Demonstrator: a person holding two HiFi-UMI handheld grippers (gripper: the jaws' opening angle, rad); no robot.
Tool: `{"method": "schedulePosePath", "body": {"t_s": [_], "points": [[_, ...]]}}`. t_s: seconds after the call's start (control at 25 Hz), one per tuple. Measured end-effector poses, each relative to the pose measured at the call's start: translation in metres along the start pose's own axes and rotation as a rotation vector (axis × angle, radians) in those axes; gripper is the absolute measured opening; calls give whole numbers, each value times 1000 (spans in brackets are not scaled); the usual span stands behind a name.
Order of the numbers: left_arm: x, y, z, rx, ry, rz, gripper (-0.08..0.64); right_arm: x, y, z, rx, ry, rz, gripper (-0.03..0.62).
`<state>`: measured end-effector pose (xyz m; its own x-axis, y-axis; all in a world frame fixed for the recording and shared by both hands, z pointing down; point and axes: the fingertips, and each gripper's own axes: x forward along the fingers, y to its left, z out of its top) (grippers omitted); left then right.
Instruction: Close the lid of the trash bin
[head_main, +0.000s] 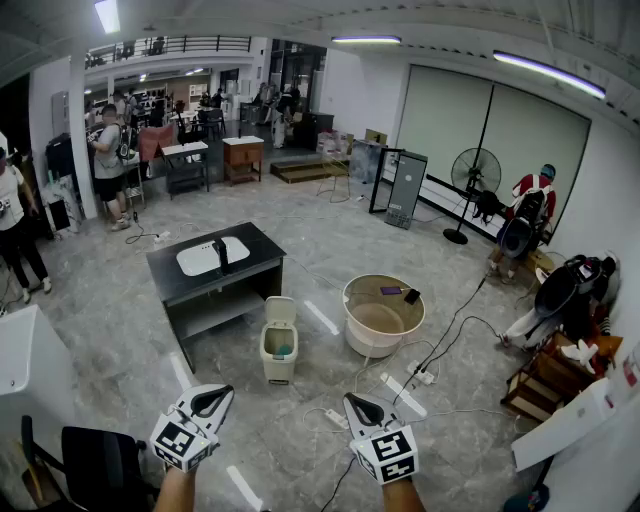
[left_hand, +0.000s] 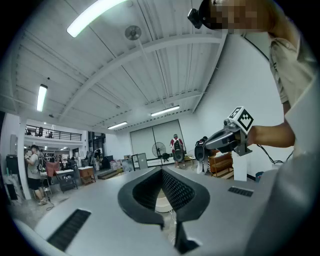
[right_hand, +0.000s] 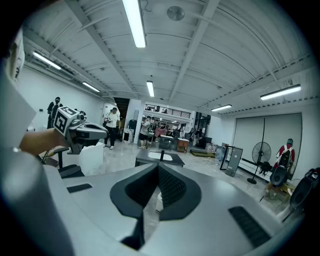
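Observation:
In the head view a small cream trash bin (head_main: 278, 350) stands on the grey floor just in front of a black sink cabinet, and its lid (head_main: 281, 309) is tipped up and open. Something green lies inside. Both grippers are held low at the bottom of that view, well short of the bin and touching nothing. The left gripper (head_main: 214, 398) is shut and empty, to the bin's near left. The right gripper (head_main: 357, 407) is shut and empty, to its near right. In each gripper view the jaws meet at their tips; the left gripper (left_hand: 161, 171) and the right gripper (right_hand: 158, 167) point across the room.
The black sink cabinet (head_main: 215, 262) is behind the bin. A round beige tub (head_main: 383, 318) stands to the right, with a power strip and cables (head_main: 419, 375) on the floor near it. A black chair (head_main: 95, 465) is at the lower left. People stand far left.

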<state>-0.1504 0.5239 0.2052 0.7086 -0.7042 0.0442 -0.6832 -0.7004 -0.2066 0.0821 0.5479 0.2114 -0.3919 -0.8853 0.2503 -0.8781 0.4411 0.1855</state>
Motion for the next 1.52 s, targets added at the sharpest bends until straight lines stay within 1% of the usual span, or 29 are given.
{"method": "schedulePosePath", "body": {"t_s": [0.08, 0.12, 0.24, 0.36, 0.56, 0.88, 0.96, 1.2, 1.36, 1.52], "points": [[1, 2, 10, -28, 6, 15, 14, 4, 2, -1, 2, 3, -3, 23], [0, 3, 11, -28, 5, 15, 14, 5, 3, -2, 2, 4, -5, 23], [-4, 8, -4, -1, -7, -11, 14, 9, 9, -2, 3, 7, -11, 23], [-8, 13, -13, 2, -9, -21, 14, 12, 14, -2, 7, 10, -19, 23], [-8, 14, -10, -46, 11, -36, 14, 14, 16, -1, 12, 12, -37, 23], [-7, 30, -22, -20, -39, -70, 14, 25, 24, 3, 64, 6, -51, 26], [-8, 33, -23, -30, -46, -72, 14, 26, 25, 4, 65, 13, -61, 26], [-11, 44, -23, -98, -53, -56, 14, 34, 26, 1, 50, 40, -88, 26], [-7, 50, -35, -80, -44, -57, 14, 45, 21, -6, 61, 55, -91, 26], [-2, 58, -44, -66, -37, -53, 14, 62, 13, -9, 75, 59, -73, 26]]}}
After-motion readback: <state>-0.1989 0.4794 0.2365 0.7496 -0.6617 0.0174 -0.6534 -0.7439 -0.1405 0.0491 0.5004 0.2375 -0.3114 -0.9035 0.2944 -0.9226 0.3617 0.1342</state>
